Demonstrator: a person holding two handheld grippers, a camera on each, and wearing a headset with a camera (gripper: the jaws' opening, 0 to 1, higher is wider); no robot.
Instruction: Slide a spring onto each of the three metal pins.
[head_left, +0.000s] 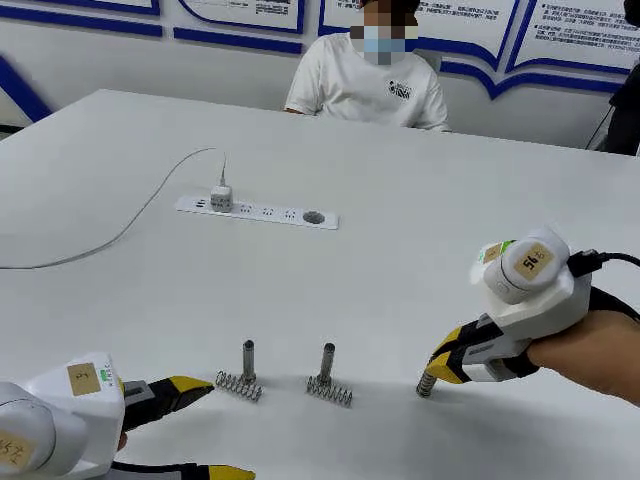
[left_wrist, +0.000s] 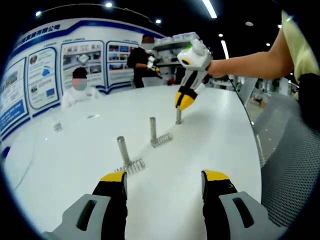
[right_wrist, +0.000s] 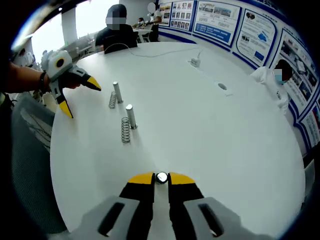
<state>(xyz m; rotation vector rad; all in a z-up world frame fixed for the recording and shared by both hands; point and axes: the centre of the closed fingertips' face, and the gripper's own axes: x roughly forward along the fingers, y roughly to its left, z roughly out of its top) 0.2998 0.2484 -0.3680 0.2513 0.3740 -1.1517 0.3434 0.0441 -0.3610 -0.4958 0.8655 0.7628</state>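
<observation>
Two metal pins (head_left: 248, 359) (head_left: 327, 361) stand upright on the white table (head_left: 400, 270). A spring (head_left: 238, 386) lies at the foot of the left one, and another spring (head_left: 329, 391) lies by the middle one. A third pin (head_left: 427, 385) at the right has spring coils around it. My right gripper (head_left: 440, 372) is shut on its top, whose round end (right_wrist: 161, 178) shows between the yellow tips. My left gripper (head_left: 222, 430) stands open and empty at the near left, a short way from the left pin (left_wrist: 122, 150) and its spring (left_wrist: 134, 166).
A white power strip (head_left: 258, 210) with a plugged charger (head_left: 221, 197) and a trailing cable lies mid-table. A person in a white shirt (head_left: 365, 85) sits at the far side. The table's near edge lies just below the grippers.
</observation>
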